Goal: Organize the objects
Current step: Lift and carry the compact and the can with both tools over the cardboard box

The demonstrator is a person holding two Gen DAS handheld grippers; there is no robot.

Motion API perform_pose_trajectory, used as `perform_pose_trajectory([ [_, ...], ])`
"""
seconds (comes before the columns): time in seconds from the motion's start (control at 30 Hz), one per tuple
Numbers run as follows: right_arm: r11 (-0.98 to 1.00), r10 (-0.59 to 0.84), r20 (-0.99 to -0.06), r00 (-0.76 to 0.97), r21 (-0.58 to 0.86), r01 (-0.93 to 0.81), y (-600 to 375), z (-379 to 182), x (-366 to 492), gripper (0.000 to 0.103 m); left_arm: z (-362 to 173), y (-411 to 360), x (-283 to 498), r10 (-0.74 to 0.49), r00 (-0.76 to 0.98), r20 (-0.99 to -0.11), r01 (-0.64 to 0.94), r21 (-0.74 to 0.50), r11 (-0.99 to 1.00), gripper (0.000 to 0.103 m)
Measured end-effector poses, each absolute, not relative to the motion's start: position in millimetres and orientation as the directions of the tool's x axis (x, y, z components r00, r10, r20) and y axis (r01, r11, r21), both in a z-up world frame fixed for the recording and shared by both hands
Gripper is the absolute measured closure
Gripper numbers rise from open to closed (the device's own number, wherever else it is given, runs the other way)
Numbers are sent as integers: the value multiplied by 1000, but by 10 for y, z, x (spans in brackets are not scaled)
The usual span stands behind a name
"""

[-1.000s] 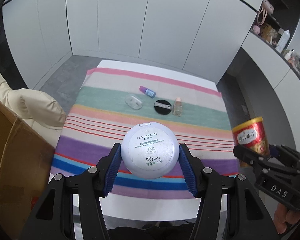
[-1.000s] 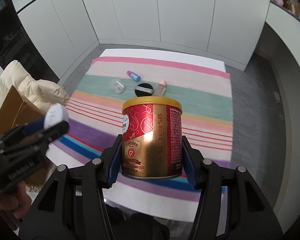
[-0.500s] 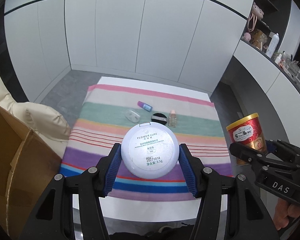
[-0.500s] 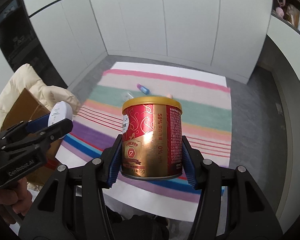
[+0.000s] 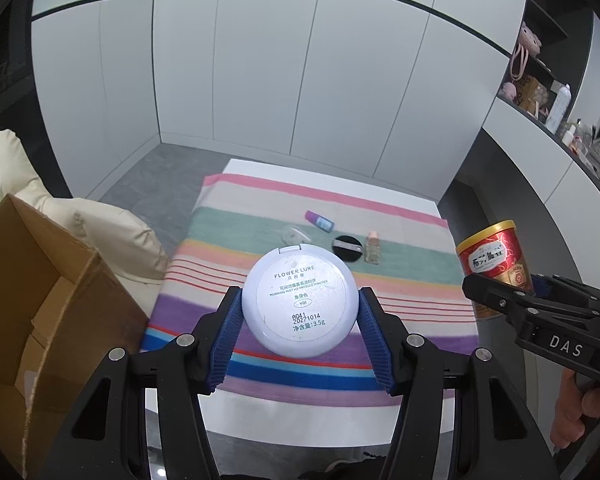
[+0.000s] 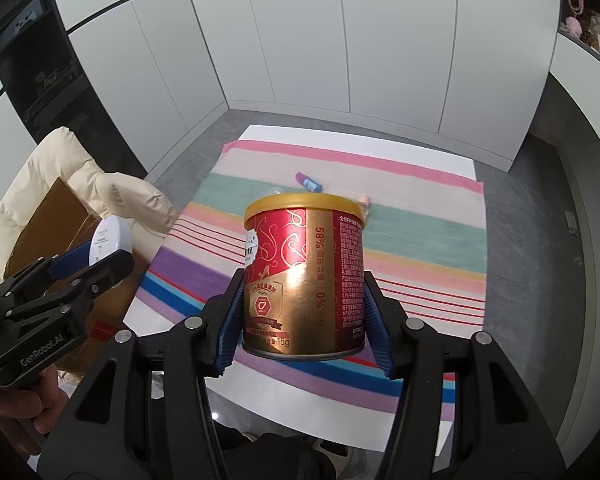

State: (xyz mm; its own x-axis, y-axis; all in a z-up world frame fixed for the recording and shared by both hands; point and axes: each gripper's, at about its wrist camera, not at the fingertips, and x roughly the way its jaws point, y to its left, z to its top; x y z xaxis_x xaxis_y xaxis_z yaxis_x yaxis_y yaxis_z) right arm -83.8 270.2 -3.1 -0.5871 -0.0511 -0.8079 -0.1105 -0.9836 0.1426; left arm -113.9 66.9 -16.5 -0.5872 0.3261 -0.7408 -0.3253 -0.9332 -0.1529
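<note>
Left gripper (image 5: pixel 300 316) clamps white powder compact (image 5: pixel 299 300).

A white table (image 5: pixel 300 416) carries a striped cloth (image 5: pixel 400 248) in pink, green, peach, purple and blue bands. White cabinet doors (image 5: pixel 300 80) close off the far side of the room above a grey floor (image 5: pixel 148 172). At the left a cream padded jacket (image 5: pixel 100 224) lies behind the box. Far right, a dark shelf (image 5: pixel 540 92) holds a pink bag, a white bottle and small clutter.

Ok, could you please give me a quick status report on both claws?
Left claw shut on powder compact. Right claw shut on red tin. Both held above striped cloth. Cardboard box open at left, nothing in the way.
</note>
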Motion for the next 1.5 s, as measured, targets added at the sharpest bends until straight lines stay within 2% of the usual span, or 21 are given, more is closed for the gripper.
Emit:
perform_pose_trajectory([
  [0.47, -987, -123, -804, -582, 160, -12, 2093, -39, -1077, 47, -113, 37, -1172, 276, -642, -715, -240, -154, -958, 45],
  [1.5, -951, -291, -767, -572, 164, 264, 528, 42, -1337, 47, -123, -1390, -998, 111, -685, -720, -7, -146, -989, 45],
])
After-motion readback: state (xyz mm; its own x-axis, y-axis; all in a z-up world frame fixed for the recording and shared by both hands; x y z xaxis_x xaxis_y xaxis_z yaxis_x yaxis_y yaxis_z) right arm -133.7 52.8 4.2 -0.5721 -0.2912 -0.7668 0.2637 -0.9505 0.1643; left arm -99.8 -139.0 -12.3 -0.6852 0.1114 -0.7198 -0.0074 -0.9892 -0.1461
